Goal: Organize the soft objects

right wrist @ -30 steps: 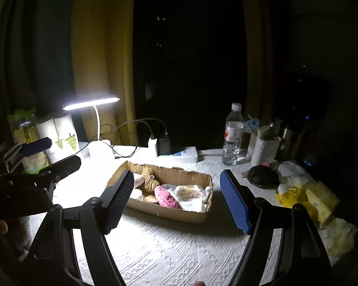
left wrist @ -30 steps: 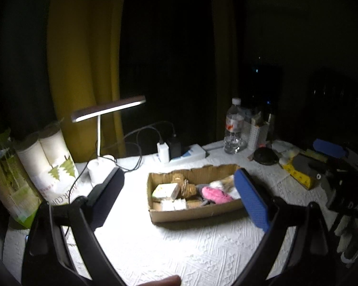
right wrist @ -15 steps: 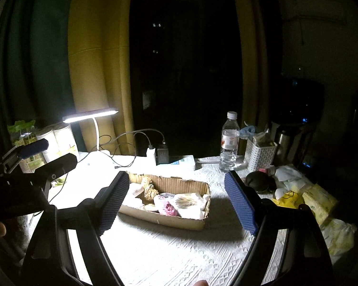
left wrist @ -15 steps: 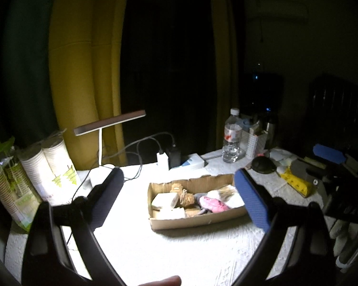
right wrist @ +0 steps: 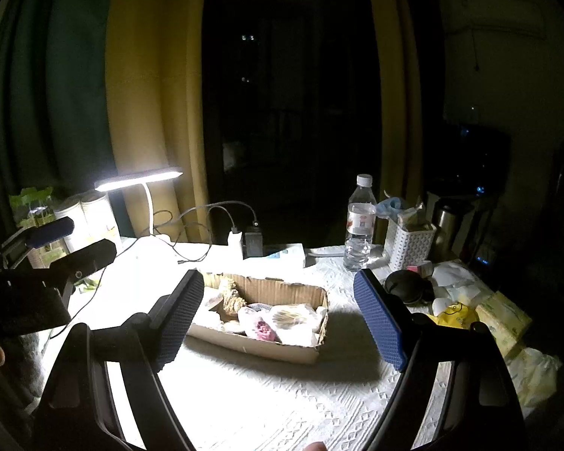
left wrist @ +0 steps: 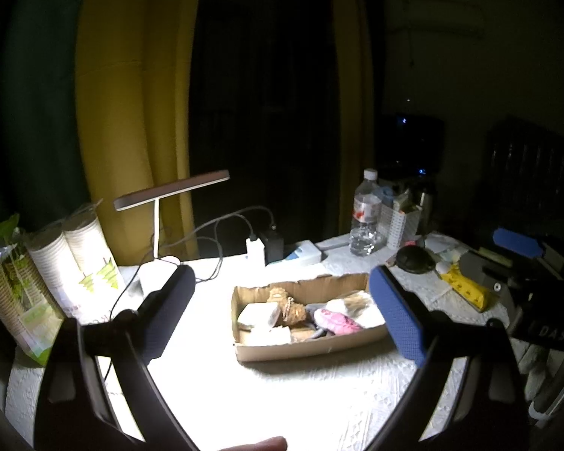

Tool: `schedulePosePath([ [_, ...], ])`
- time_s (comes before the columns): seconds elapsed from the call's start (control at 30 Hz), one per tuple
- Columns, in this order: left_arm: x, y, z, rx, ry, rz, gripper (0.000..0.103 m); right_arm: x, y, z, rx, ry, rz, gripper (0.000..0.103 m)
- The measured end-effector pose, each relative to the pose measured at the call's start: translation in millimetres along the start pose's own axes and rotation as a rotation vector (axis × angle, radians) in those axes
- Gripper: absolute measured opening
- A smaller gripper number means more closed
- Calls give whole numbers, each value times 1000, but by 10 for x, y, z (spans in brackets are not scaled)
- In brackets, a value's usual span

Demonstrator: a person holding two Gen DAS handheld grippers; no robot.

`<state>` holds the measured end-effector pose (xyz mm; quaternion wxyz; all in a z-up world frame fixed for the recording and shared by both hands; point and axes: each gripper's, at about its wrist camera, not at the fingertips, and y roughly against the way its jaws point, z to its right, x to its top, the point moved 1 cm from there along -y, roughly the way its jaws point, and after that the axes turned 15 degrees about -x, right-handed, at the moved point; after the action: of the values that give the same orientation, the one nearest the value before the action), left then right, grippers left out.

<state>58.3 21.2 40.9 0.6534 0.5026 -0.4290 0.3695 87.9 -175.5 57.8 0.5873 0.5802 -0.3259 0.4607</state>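
A shallow cardboard box (left wrist: 304, 349) sits on the white tablecloth, also in the right wrist view (right wrist: 282, 349). It holds several soft things: a pink plush (left wrist: 338, 323), a brown plush (left wrist: 289, 306), white pieces (left wrist: 257, 314) and a bagged item (right wrist: 293, 317). My left gripper (left wrist: 282, 312) is open and empty, held back above the table, framing the box. My right gripper (right wrist: 278, 315) is open and empty, also back from the box. Each gripper shows at the edge of the other's view.
A lit desk lamp (right wrist: 139, 180) and paper cup sleeves (left wrist: 82, 259) stand at the left. Chargers and cables (left wrist: 255, 248) lie behind the box. A water bottle (right wrist: 360, 221), white basket (right wrist: 408, 242), black round case (right wrist: 406, 285) and yellow packs (right wrist: 496, 319) crowd the right.
Both grippers have pulled back and tilted up a little, so the box sits lower and smaller in view. Both stay open and empty.
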Motion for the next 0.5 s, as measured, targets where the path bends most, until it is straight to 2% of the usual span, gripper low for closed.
schedulePosePath([
  [0.5,-27,-43,-44,0,1,-9,95,-53,-122,46,0,4,-19,84],
])
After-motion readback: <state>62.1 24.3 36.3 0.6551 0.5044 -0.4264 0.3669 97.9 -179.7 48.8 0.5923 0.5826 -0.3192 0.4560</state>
